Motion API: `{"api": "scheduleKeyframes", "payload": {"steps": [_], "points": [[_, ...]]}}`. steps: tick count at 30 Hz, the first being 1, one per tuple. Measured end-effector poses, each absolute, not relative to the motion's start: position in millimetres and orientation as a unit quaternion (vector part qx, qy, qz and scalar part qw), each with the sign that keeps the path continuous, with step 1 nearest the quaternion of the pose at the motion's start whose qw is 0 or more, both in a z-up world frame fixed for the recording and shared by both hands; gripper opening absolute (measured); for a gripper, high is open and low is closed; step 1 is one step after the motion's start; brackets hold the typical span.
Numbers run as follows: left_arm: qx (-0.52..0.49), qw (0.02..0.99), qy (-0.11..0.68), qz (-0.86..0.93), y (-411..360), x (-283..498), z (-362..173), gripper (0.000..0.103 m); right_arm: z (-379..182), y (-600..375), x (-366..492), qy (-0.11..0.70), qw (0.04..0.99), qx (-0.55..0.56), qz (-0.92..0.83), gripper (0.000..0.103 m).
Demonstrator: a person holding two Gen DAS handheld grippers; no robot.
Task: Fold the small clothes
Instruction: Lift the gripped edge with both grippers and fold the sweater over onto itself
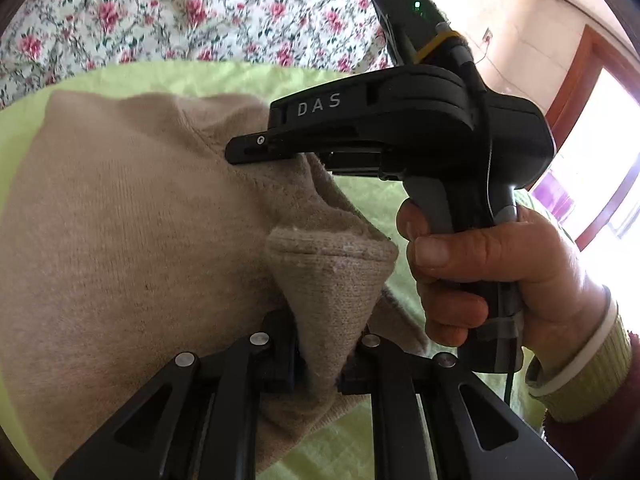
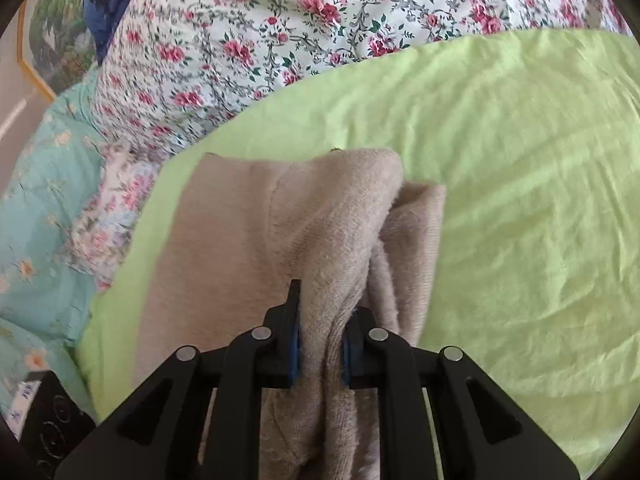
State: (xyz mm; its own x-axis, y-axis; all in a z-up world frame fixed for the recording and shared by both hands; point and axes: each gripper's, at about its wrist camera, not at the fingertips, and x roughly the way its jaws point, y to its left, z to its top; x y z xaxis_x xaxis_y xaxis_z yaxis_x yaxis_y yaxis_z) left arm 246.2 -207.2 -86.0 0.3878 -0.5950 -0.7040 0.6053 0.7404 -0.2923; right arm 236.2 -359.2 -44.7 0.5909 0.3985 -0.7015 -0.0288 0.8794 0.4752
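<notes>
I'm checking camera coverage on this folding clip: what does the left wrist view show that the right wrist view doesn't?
Only the left wrist view shows the right gripper from the side, pinching a raised fold of the beige knit garment, the person's hand on its handle, and a bright doorway.

Only the right wrist view shows a teal floral blanket and a dark device at lower left.

Both show a gripper shut on the garment, the left gripper included, the green sheet and the rose-print quilt.
</notes>
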Motion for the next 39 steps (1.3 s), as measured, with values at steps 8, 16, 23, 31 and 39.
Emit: {"api": "scheduleKeyframes", "payload": {"steps": [8, 16, 23, 31, 39], "points": [[0.004, 0.818, 0.438, -0.374, -207, 238, -83, 0.032, -42, -356, 223, 0.428, 0.881, 0.181, 0.093, 0.018], [-0.021, 0.837, 0.408, -0.364, -143, 200, -34, 0.084, -35, -380, 191, 0.419, 0.881, 0.217, 0.038, 0.056], [-0.084, 0.852, 0.426, -0.292, -74, 254, -33, 0.088, -41, -382, 174, 0.423, 0.859, 0.275, 0.09, 0.067], [-0.176, 0.793, 0.499, -0.301, -74, 333, -84, 0.088, -65, -387, 205, 0.446, 0.83, 0.316, 0.109, 0.067], [-0.203, 0.77, 0.509, -0.327, -90, 346, -111, 0.057, -75, -364, 217, 0.475, 0.816, 0.307, 0.12, 0.034]]}}
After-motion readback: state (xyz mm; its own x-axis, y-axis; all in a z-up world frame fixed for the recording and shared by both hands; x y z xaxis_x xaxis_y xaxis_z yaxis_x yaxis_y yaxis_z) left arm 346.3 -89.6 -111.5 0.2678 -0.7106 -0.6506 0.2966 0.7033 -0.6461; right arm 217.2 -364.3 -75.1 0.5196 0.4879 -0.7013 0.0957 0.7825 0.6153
